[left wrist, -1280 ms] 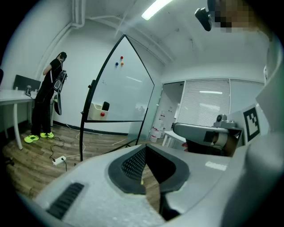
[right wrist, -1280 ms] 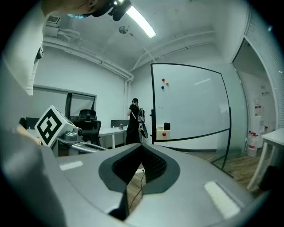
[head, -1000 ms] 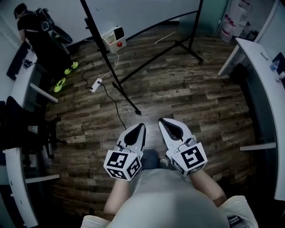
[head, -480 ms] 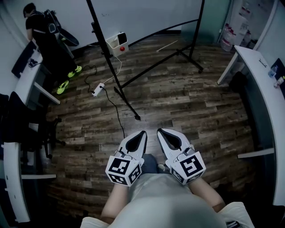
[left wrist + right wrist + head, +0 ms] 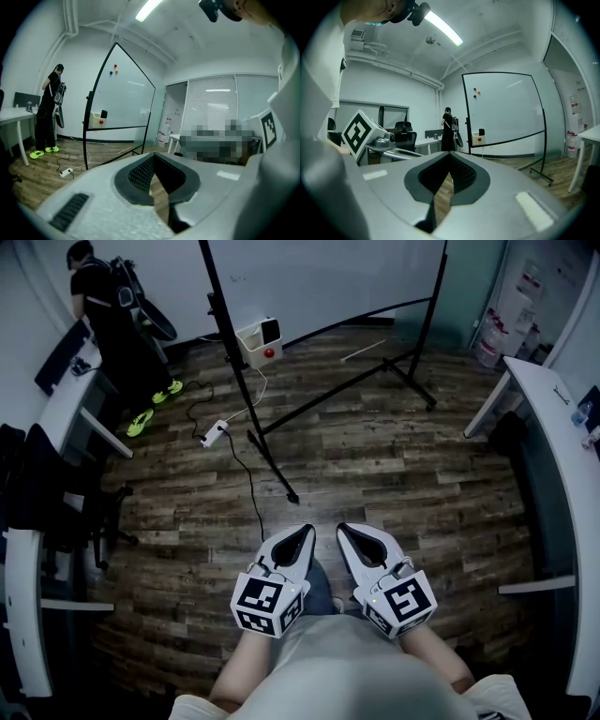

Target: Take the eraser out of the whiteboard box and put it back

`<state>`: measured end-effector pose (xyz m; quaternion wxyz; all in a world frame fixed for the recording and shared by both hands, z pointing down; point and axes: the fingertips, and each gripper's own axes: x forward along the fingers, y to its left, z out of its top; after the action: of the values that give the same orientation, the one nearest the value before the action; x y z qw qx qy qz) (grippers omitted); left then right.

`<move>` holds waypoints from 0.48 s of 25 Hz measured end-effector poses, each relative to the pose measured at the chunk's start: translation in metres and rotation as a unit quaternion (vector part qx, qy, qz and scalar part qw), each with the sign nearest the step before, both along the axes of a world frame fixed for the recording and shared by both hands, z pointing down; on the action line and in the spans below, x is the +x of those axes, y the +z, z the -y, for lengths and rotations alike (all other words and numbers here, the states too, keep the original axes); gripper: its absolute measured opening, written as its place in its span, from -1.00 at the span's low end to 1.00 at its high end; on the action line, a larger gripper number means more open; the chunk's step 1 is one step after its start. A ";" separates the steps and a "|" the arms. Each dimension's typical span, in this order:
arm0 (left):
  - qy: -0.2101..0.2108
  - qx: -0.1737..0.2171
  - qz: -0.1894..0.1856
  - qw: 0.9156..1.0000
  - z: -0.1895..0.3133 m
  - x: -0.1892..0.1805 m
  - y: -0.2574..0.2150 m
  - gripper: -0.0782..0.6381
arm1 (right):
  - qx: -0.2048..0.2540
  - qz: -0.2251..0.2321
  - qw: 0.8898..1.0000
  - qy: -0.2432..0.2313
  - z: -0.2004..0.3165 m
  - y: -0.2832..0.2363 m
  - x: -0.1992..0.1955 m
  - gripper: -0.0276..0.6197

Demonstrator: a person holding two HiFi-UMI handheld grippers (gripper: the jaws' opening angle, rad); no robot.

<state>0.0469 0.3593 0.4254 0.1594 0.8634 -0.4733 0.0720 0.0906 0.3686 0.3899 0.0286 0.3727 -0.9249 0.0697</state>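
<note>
The floor point(image 5: 394, 465) was of dark wood planks. The black feet of a whiteboard stand point(image 5: 274, 468) rested on it. A white power strip point(image 5: 215, 433) and its black cable point(image 5: 249, 488) lay just beside them. A thin pale stick point(image 5: 363, 351) lay near the far wall. A person point(image 5: 111, 320) stood at far left beside a white bench point(image 5: 70, 399). Another bench point(image 5: 553, 423) stood at right.
</note>
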 end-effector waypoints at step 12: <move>0.005 0.000 -0.015 1.000 0.058 0.001 0.001 -0.77 | 0.005 0.002 1.000 0.003 0.057 -0.004 0.005 -0.90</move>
<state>0.0475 0.3018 0.4259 0.1662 0.8666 -0.4667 0.0604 0.0953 0.3119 0.3861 0.0245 0.3756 -0.9242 0.0655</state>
